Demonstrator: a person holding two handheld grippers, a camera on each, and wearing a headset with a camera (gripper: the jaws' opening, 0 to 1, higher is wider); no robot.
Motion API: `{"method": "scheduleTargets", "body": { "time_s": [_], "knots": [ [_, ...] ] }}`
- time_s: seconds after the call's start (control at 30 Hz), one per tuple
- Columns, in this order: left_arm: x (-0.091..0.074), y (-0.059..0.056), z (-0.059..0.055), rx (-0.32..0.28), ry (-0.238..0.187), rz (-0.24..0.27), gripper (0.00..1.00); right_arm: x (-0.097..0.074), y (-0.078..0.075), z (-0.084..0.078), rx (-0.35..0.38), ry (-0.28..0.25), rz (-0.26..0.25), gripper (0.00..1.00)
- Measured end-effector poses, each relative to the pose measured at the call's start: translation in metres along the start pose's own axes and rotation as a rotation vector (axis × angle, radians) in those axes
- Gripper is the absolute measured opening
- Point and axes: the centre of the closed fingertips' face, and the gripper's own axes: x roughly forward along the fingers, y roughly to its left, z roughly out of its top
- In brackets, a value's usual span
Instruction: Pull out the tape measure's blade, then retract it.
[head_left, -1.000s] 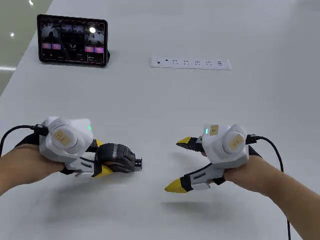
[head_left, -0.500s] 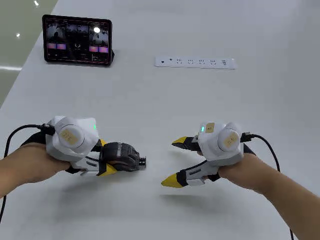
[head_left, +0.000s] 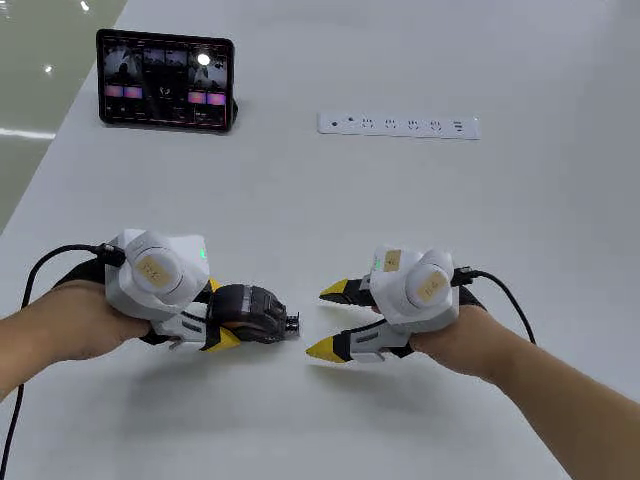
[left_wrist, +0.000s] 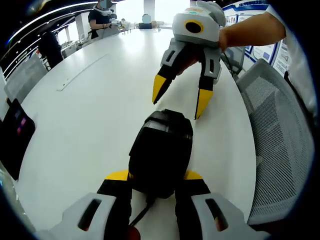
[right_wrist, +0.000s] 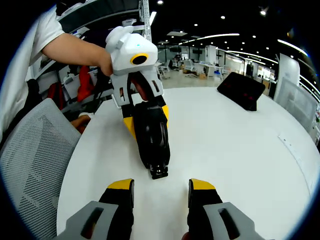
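The tape measure (head_left: 250, 313) is found low at the near edge of the worktop (head_left: 300, 220). Its black case is clamped between the jaws of the left tongs (head_left: 215, 312). Whether the case rests on the surface or is held just above it cannot be told.

In the head view the case's long axis runs from 9 to 3 o'clock. The end hook (head_left: 293, 323) is turned toward 3 o'clock, away from the left hand.

The right tongs (head_left: 325, 322) are held with their jaws apart and nothing between them. Their yellow tips are aimed toward 9 o'clock, straight at the hook. The two sets of tongs are thus faced nose to nose along one line, with the hook just beside the open tips and a small gap left between them.

In the right gripper view the hook is seen at 12 o'clock, a little left of the middle of the gap between the jaws, and it is not yet touched.

The right tongs are judged to be the nearer free tool. The hook would have to be entered between the jaws and pinched. The draw would then have to be made toward 3 o'clock, along the case's own axis, if the blade is to be pulled out cleanly.
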Motion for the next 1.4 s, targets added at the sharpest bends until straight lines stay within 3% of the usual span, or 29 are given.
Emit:
{"method": "scheduleTargets", "body": {
  "time_s": [0.5,1.4],
  "knots": [
    [0.002,0.001,-0.003,-0.006,0.030,-0.006,0.28,0.018,0.002,0.008,-0.084,0.008,0.042,0.20],
    [0.002,0.000,-0.004,0.006,0.048,-0.009,0.28,0.027,0.003,0.006,-0.091,-0.010,0.077,0.12]
  ]
}}
